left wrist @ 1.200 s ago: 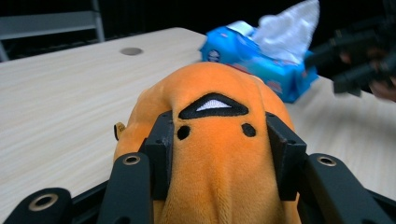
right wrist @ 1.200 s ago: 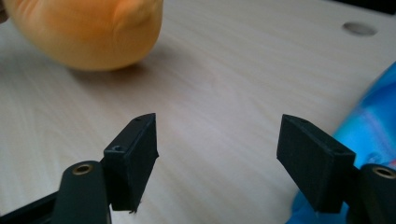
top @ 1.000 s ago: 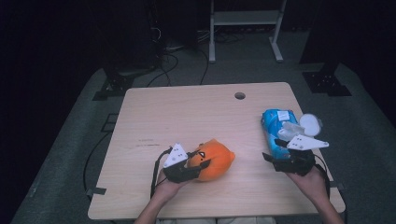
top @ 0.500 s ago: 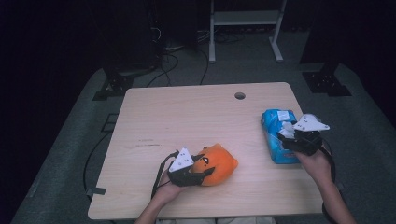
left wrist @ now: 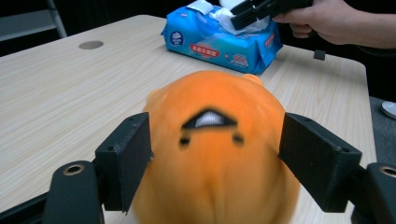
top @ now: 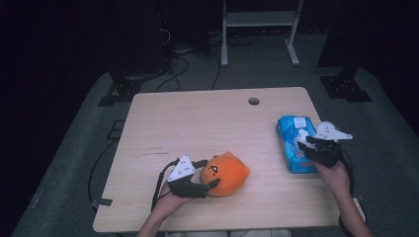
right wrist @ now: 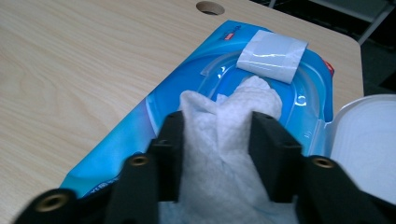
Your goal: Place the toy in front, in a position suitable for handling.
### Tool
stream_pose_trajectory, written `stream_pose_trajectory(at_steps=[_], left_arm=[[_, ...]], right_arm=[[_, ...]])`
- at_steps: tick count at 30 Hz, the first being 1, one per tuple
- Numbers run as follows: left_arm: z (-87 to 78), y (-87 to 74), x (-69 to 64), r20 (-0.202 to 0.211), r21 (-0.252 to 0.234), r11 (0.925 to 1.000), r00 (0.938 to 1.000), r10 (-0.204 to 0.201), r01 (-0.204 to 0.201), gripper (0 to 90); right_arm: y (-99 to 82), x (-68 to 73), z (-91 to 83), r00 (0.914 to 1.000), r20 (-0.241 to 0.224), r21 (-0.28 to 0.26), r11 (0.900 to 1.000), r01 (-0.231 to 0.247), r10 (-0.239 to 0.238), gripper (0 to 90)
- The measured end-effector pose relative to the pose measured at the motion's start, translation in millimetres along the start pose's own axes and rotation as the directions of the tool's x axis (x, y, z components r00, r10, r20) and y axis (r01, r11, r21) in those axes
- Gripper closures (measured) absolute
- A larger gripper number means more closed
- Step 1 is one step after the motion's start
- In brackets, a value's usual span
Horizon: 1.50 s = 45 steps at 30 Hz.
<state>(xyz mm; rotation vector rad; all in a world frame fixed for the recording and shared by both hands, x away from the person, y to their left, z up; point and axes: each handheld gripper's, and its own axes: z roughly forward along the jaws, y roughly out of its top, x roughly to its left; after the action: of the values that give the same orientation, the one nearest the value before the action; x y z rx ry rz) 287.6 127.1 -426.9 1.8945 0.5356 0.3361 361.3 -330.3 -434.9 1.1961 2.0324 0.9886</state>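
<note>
At the near edge of the pale wooden table, left of centre, the left tongs straddle the round orange plush toy with a small black-and-white face; their jaws have just been opening, and in the left gripper view the black pads stand either side of the toy, the right one clear of it and the left at most brushing it, so the toy is let go and rests on the table. Farther off, at the right side, the right tongs have just been closing, and their pads now pinch the white wet wipe that sticks up through the open lid of the blue plastic pack of wipes. To pull this sheet well, I judge the grip should stay low on the bunched tissue and the pull should go straight up and slowly, since the light pack may lift with it; the freed left tongs could press the pack down. The pack's side carries a round white logo and red label panels with printing too small to read.
</note>
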Motion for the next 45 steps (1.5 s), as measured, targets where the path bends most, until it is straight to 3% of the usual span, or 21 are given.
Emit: stream_pose_trajectory(at_steps=[3, 4, 8, 11, 15, 20, 21, 22, 24, 25, 26, 27, 31, 32, 33, 35, 37, 39, 40, 42, 45], left_arm=[[-3.3, -2.1, 4.9, 0.002, 0.007, 0.9995, 0.9995, -0.032, 0.032, 22.3], [-3.0, -3.0, 5.9, -0.003, 0.014, 0.9992, 0.9993, -0.037, 0.037, 20.4], [0.7, -4.8, 5.5, -0.011, 0.032, 0.9987, 0.9991, -0.04, 0.04, 19.6], [0.4, -5.9, 7.0, -0.017, 0.04, 0.9981, 0.9987, -0.047, 0.048, 20.8], [1.3, -10.1, 9.8, -0.011, 0.061, 0.9964, 0.9982, -0.059, 0.06, 24.2], [6.3, -13.3, 9.7, 0.011, 0.062, 0.9959, 0.9977, -0.067, 0.066, 30.5], [7.1, -13.7, 8.8, 0.013, 0.066, 0.9961, 0.9981, -0.06, 0.059, 31.6], [7.9, -13.7, 8.1, 0.013, 0.066, 0.9965, 0.9986, -0.051, 0.05, 32.4], [8.0, -13.4, 8.0, 0.014, 0.072, 0.9964, 0.9988, -0.046, 0.045, 32.6], [7.7, -13.6, 8.3, 0.014, 0.073, 0.9963, 0.9988, -0.047, 0.046, 32.8], [7.4, -14.2, 8.8, 0.011, 0.073, 0.9962, 0.9987, -0.049, 0.048, 32.9], [7.2, -14.9, 9.3, 0.012, 0.073, 0.9961, 0.9986, -0.051, 0.05, 32.9], [7.2, -15.5, 10.9, 0.016, 0.075, 0.9959, 0.9986, -0.051, 0.05, 33.0], [7.4, -15.4, 11.0, 0.016, 0.076, 0.996, 0.9987, -0.049, 0.048, 33.0], [7.6, -15.3, 11.3, 0.016, 0.076, 0.996, 0.9988, -0.047, 0.045, 33.0], [7.7, -15.7, 11.5, 0.017, 0.075, 0.996, 0.9986, -0.05, 0.049, 33.0], [7.7, -16.0, 11.7, 0.019, 0.073, 0.9962, 0.9986, -0.049, 0.048, 32.9], [8.0, -15.6, 11.8, 0.022, 0.074, 0.9964, 0.9988, -0.043, 0.041, 33.0], [8.2, -15.3, 11.9, 0.024, 0.076, 0.9964, 0.999, -0.038, 0.036, 33.0], [8.7, -14.9, 11.0, 0.027, 0.076, 0.9965, 0.9989, -0.037, 0.035, 33.0], [9.2, -14.1, 8.3, 0.032, 0.081, 0.9966, 0.9993, -0.019, 0.016, 33.2]], right_arm=[[-3.3, -6.4, -1.4, 0.9986, -0.028, -0.007, 0.999, -0.044, 0.044, 70.8], [-6.0, -10.8, -1.8, 0.9945, -0.053, -0.013, 0.9958, -0.091, 0.09, 75.9], [-7.3, -14.8, -3.1, 0.988, -0.082, -0.019, 0.991, -0.132, 0.13, 81.9], [-4.5, -16.0, -8.6, 0.9763, -0.142, -0.035, 0.9847, -0.17, 0.164, 84.8], [2.1, -13.0, -20.6, 0.9701, -0.186, -0.071, 0.9825, -0.172, 0.157, 85.6], [12.0, 2.1, -41.8, 0.9625, -0.251, -0.129, 0.982, -0.138, 0.103, 85.8], [14.7, 6.7, -46.8, 0.9593, -0.268, -0.141, 0.9816, -0.129, 0.088, 85.8], [20.3, 20.4, -55.4, 0.9486, -0.312, -0.152, 0.9829, -0.104, 0.052, 85.8], [21.8, 26.1, -57.8, 0.9453, -0.325, -0.157, 0.9836, -0.089, 0.033, 85.8], [23.7, 36.8, -61.7, 0.9354, -0.354, -0.165, 0.984, -0.068, 0.005, 85.7], [26.0, 53.1, -66.8, 0.9181, -0.395, -0.169, 0.9849, -0.039, -0.031, 85.7], [26.0, 53.1, -66.8, 0.9181, -0.395, -0.169, 0.9849, -0.039, -0.031, 85.7], [31.6, 89.8, -75.7, 0.868, -0.486, -0.169, 0.9854, 0.022, -0.102, 85.7], [33.0, 99.4, -77.4, 0.8448, -0.523, -0.172, 0.9847, 0.024, -0.112, 85.7], [34.2, 104.9, -78.3, 0.8326, -0.541, -0.171, 0.9849, 0.029, -0.118, 85.7], [37.9, 118.6, -80.6, 0.7993, -0.585, -0.162, 0.9853, 0.052, -0.139, 85.7], [41.7, 131.0, -81.4, 0.7584, -0.634, -0.146, 0.9867, 0.072, -0.149, 85.7], [45.6, 142.4, -80.0, 0.7272, -0.667, -0.122, 0.9865, 0.109, -0.163, 85.6], [47.6, 149.2, -76.8, 0.7225, -0.669, -0.111, 0.9845, 0.136, -0.175, 85.6], [50.8, 157.7, -66.0, 0.728, -0.661, -0.068, 0.9807, 0.183, -0.182, 85.4], [54.3, 166.3, -44.2, 0.7483, -0.638, -0.033, 0.9775, 0.208, -0.181, 84.6]])
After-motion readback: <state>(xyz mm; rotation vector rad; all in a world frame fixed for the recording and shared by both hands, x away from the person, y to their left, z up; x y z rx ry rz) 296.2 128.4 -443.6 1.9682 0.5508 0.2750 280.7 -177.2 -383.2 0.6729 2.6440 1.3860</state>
